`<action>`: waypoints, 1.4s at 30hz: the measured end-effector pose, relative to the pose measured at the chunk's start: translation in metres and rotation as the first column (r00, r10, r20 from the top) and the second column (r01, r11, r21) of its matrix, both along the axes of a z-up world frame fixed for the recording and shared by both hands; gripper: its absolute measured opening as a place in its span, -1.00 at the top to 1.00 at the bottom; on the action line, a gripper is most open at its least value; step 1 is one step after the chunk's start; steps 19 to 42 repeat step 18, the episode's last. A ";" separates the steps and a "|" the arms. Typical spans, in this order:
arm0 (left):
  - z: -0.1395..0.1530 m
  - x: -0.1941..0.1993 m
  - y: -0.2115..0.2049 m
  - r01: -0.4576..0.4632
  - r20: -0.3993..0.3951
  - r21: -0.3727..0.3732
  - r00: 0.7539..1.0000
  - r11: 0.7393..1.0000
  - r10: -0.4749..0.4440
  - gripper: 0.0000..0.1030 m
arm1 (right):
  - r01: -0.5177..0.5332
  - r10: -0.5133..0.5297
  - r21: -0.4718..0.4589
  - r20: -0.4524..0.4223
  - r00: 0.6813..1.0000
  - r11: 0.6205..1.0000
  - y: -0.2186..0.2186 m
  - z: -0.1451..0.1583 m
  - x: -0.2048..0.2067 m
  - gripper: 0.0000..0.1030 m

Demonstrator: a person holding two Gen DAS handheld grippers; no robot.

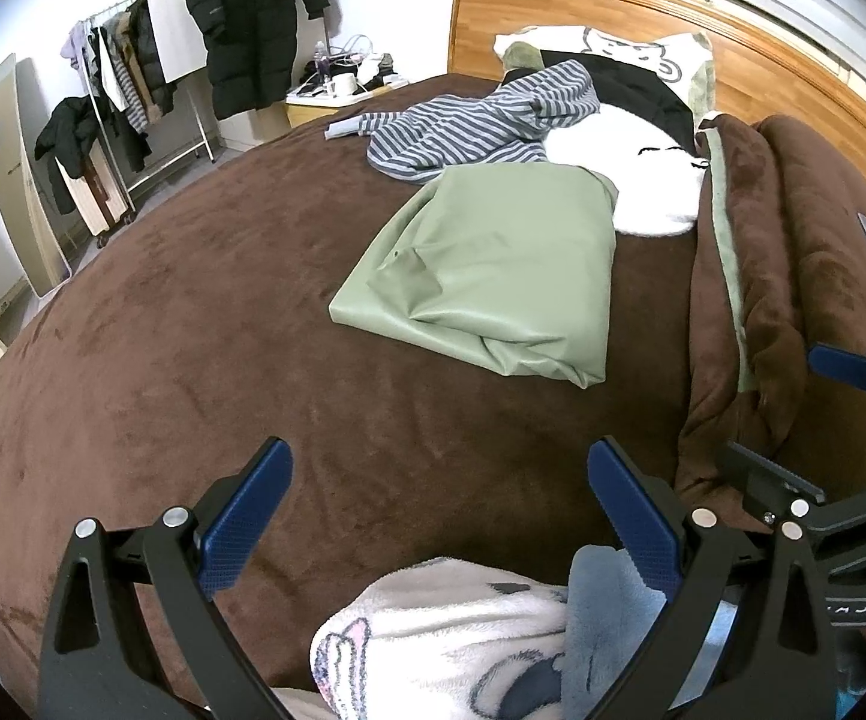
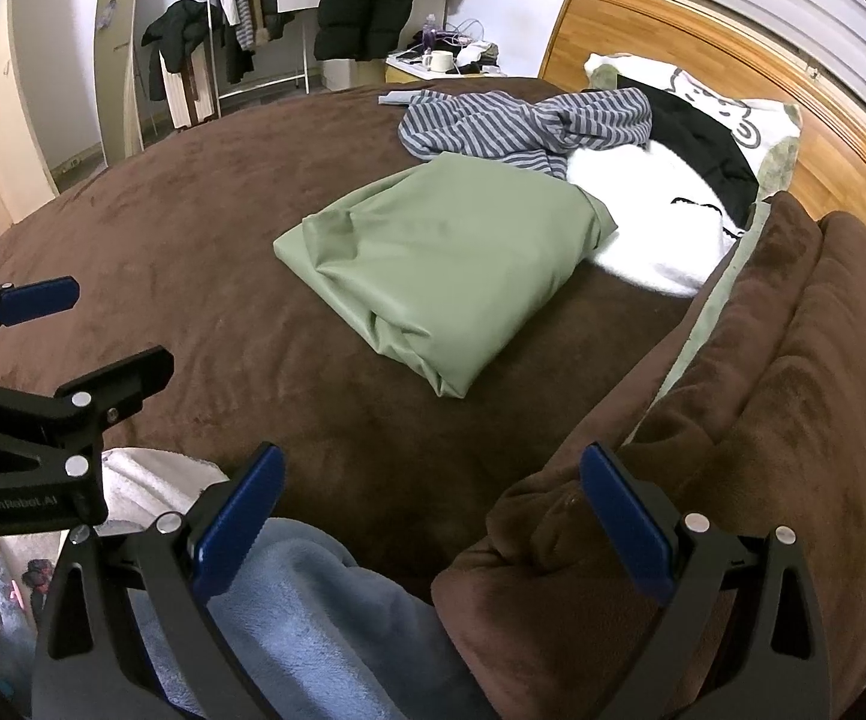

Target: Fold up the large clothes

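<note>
At the bottom of each wrist view, the left tool [image 1: 439, 480] and the right tool [image 2: 430, 486] both gape wide, blue pads gripping nothing, hanging above the brown plush bedspread [image 1: 193, 312]. Just behind them lies a pale blue fleece cloth [image 2: 313, 600]. Mid-frame, the sage-green folded garment [image 1: 493, 264] rests flat on the bed. Beyond it, touching its far edge, sprawls a crumpled grey-and-blue striped top [image 1: 463, 126], beside a white fluffy garment [image 1: 631, 168]. At upper right stands the wooden headboard [image 1: 673, 18].
</note>
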State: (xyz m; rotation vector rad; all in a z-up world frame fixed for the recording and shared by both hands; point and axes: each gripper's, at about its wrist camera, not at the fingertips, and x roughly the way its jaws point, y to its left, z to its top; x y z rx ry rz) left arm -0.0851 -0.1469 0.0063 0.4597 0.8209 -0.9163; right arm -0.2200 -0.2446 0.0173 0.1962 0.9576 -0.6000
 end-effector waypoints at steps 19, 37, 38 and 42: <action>-0.005 0.000 -0.007 -0.021 0.006 0.024 1.000 0.999 0.021 -0.87 | 0.003 -0.003 0.002 -0.001 1.000 1.000 0.000 -0.001 0.000 -0.89; -0.005 0.000 -0.007 -0.021 0.006 0.024 1.000 0.999 0.021 -0.87 | 0.003 -0.003 0.002 -0.001 1.000 1.000 0.000 -0.001 0.000 -0.89; -0.005 0.000 -0.007 -0.021 0.006 0.024 1.000 0.999 0.021 -0.87 | 0.003 -0.003 0.002 -0.001 1.000 1.000 0.000 -0.001 0.000 -0.89; -0.005 0.000 -0.007 -0.021 0.006 0.024 1.000 0.999 0.021 -0.87 | 0.003 -0.003 0.002 -0.001 1.000 1.000 0.000 -0.001 0.000 -0.89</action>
